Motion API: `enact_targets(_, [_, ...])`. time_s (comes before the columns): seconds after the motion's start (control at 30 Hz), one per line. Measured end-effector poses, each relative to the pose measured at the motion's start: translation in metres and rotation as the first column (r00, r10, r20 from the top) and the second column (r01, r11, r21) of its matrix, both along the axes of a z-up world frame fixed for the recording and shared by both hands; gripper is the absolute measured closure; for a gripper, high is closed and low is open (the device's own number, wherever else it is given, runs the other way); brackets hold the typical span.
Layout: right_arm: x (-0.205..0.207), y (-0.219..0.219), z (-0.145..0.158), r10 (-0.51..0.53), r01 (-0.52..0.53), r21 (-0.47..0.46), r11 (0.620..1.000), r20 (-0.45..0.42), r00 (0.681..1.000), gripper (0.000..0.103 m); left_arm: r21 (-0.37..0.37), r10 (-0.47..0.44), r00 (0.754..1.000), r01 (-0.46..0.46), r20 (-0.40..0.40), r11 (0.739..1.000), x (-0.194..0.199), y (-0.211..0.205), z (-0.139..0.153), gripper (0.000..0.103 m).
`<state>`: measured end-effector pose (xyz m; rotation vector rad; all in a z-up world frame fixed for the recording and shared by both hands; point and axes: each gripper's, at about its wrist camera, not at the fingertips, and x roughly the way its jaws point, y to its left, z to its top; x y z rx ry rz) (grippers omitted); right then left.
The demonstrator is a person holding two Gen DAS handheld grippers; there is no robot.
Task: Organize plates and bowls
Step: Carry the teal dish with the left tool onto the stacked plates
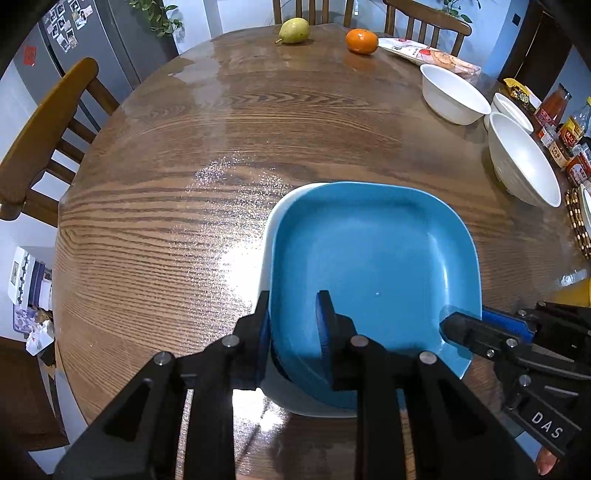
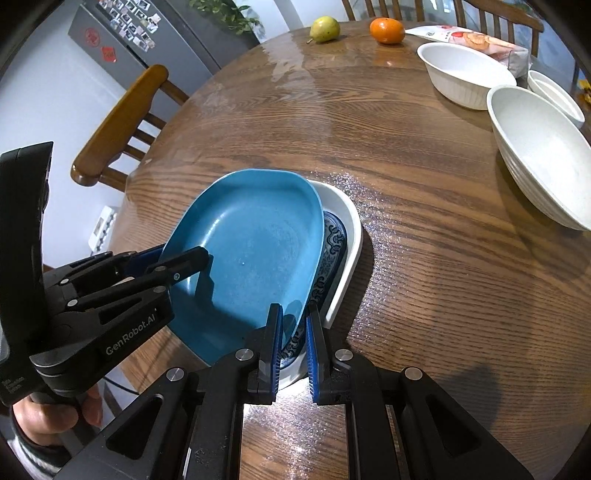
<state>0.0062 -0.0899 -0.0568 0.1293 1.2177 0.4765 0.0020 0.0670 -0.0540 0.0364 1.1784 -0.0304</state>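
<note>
A round wooden table (image 1: 229,155) with strong grain and a glossy, reflective top fills the scene. Near its front edge a blue plate (image 1: 373,258) sits tilted on top of a patterned blue-and-white plate (image 2: 332,251), both resting in a white dish (image 2: 349,218).

The left gripper (image 1: 293,325) pinches the blue plate's near left rim, one finger outside and one inside. The right gripper (image 2: 293,343) is pressed together on the plate's right rim.

At the far right stand three white bowls (image 2: 543,147), close together. At the far edge lie a pear (image 1: 294,30), an orange (image 1: 362,41) and a snack packet (image 1: 430,53). Jars and bottles (image 1: 565,129) crowd the right edge.

Wooden chairs (image 1: 44,136) ring the table. A grey fridge (image 2: 147,40) covered in photos stands far left, against pale walls.
</note>
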Motion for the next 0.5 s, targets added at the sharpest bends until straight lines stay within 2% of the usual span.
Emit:
enact_targets(0.2, [-0.003,-0.003,0.011,-0.008,0.006,0.037,0.999,0.045,0.999,0.091,-0.022,0.015,0.999,-0.014,0.035,1.000,0.002,0.000,0.011,0.082])
enact_targets(0.33, [0.005,-0.013,0.022,-0.039,0.036,0.050,0.998,0.067,0.997,0.091,-0.013,-0.015,0.998,0.016,0.055,1.000,0.012,-0.009,0.022,0.082])
enact_targets(0.5, [0.009,-0.020,0.024,-0.052,0.050,0.049,0.998,0.040,0.998,0.091,-0.008,-0.046,0.998,0.046,0.039,0.999,0.015,-0.013,0.022,0.082])
